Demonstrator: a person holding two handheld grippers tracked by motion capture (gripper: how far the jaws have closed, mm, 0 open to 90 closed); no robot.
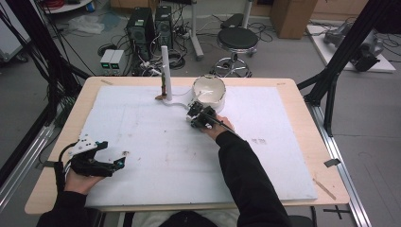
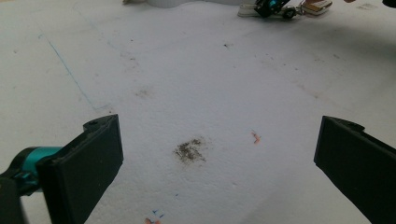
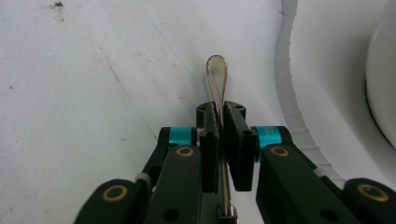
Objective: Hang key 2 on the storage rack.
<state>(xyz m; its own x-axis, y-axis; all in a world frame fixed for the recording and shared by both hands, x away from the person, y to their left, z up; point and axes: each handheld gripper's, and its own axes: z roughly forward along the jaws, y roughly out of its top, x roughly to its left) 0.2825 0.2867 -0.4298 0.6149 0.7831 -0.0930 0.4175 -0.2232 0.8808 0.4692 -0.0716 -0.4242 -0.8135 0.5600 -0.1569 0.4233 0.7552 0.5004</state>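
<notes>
A white sheet (image 1: 156,142) covers our tabletop (image 1: 302,123). At left, our left gripper (image 1: 121,161) rests with fingers spread wide, empty. A white post (image 1: 166,71) stands mid-back. Our right gripper (image 1: 194,111) pinches a metal spoon (image 3: 218,74) beside the white bowl (image 1: 209,92).

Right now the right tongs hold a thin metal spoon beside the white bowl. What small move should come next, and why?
Probably lift the right tongs a little and carry the thin metal spoon over the rim of the round white bowl. The jaws are shut on the spoon's handle, its end points forward, and the bowl stands close beside it. The left tongs rest open, far off.
</notes>
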